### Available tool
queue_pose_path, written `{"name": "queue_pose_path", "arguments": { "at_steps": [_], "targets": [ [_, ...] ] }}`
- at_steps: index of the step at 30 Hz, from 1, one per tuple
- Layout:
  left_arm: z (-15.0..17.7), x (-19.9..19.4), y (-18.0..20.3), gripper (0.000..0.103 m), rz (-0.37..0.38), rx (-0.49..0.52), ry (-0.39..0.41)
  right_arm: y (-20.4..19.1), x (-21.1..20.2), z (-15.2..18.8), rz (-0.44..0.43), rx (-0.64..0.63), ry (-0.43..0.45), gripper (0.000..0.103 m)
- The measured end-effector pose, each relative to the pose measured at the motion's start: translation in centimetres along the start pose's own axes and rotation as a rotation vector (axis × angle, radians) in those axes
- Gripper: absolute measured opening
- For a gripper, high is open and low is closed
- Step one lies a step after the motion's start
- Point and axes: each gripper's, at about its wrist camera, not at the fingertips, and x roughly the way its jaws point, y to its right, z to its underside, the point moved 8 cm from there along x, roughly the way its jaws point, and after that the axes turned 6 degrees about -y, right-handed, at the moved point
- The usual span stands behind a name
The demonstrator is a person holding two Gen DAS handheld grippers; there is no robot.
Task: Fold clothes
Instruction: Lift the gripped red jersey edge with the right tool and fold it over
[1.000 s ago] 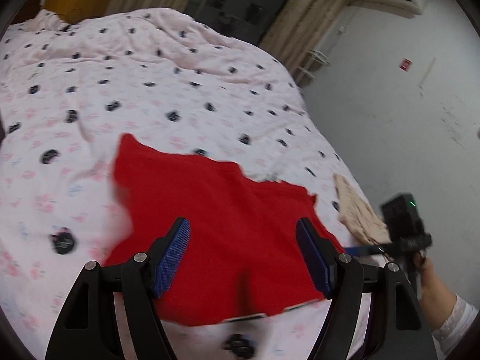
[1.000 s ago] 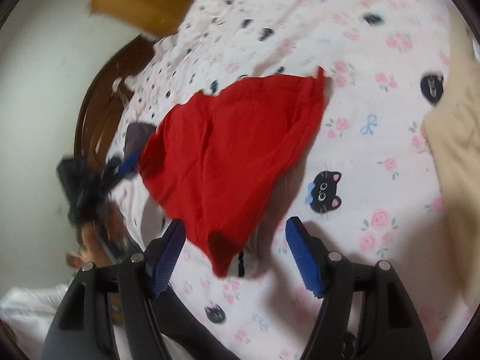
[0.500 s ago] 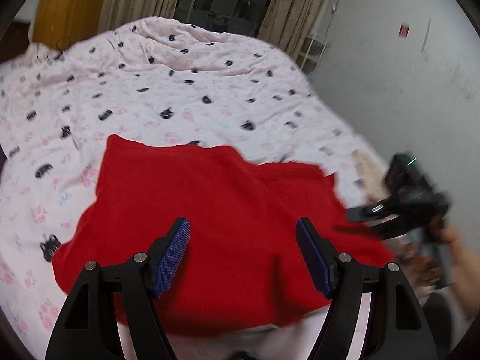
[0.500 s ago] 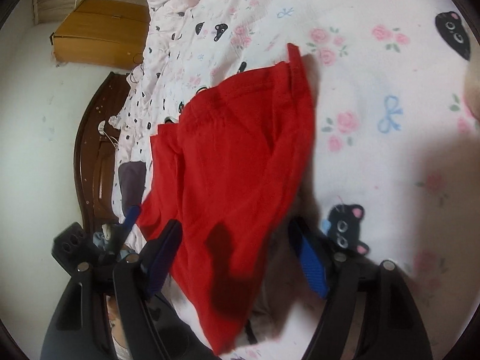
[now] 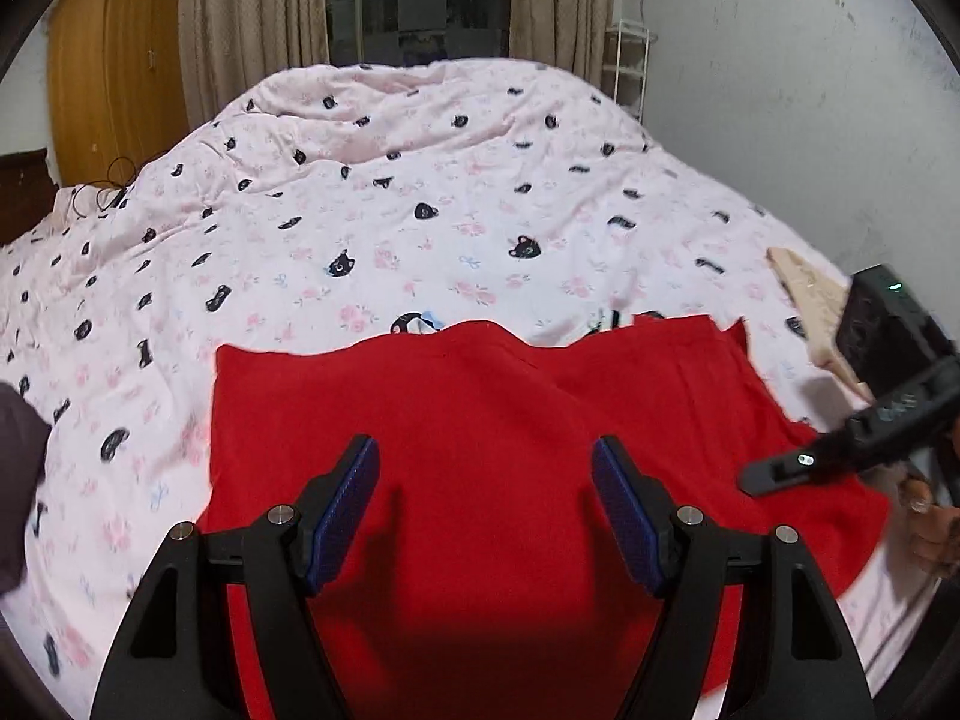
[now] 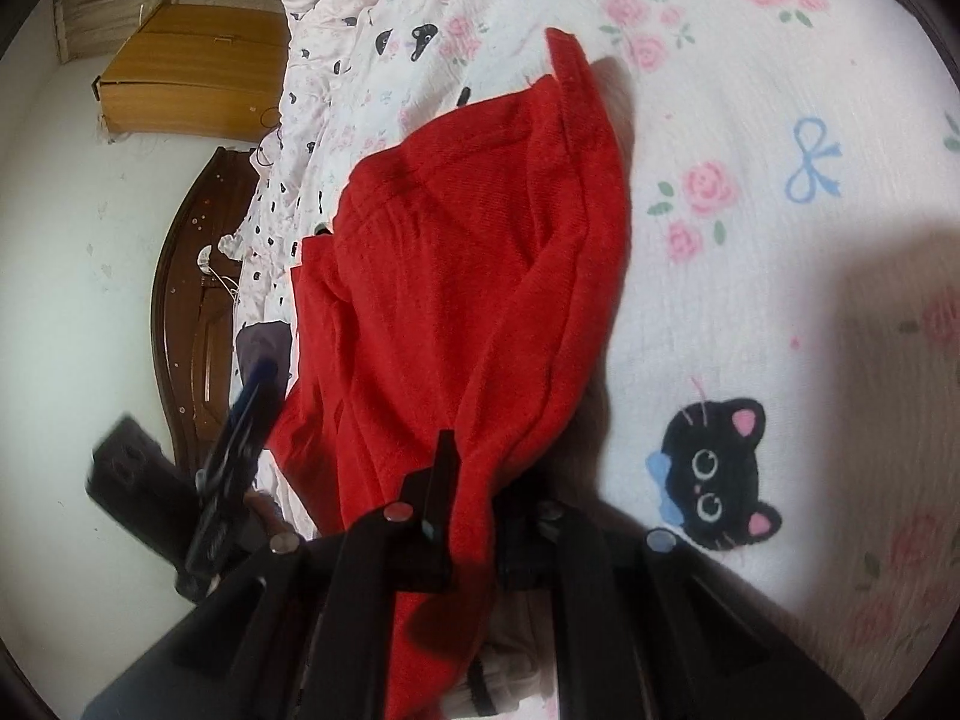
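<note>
A red garment (image 5: 480, 408) lies spread on the pink cat-print bedspread (image 5: 420, 210). My left gripper (image 5: 485, 450) hovers over its near middle, open, with nothing between the blue pads (image 5: 345, 504). In the right wrist view the red garment (image 6: 468, 240) is bunched and lifted at its near edge. My right gripper (image 6: 477, 480) is closing its jaws tight there, and the pads press on the cloth. The right gripper (image 5: 780, 474) also shows at the garment's right edge in the left wrist view. The left gripper (image 6: 240, 420) appears blurred at the far left.
A beige garment (image 5: 810, 300) lies at the bed's right edge and a dark grey one (image 5: 18, 468) at the left. A wooden wardrobe (image 5: 114, 72), curtains and a white rack (image 5: 627, 66) stand behind the bed. A dark headboard (image 6: 192, 312) borders one end.
My right gripper went from open to shut on the garment's near edge. The left gripper moved in over the red cloth and rolled level, staying open.
</note>
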Motion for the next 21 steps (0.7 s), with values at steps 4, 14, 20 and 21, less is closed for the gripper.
{"name": "queue_pose_path", "arguments": {
  "at_steps": [4,14,20,21],
  "targets": [
    [1.7,4.8,0.0,0.069,-0.052,0.064,-0.172,-0.6,-0.5,-0.2,0.005,-0.004,0.011,0.010],
    [1.2,-0.4,-0.6,0.068,-0.014,-0.011,0.012,-1.8,-1.8,0.0,0.041,-0.035,0.025,0.010],
    [4.4,-2.6,0.6,0.068,0.064,0.003,0.028,-3.9,-2.3,-0.6,0.061,-0.071,0.033,0.010],
    [5.3,-1.9,0.9,0.068,0.027,0.042,-0.001,-4.5,-2.3,-0.8,0.066,-0.079,0.033,0.009]
  ]
}}
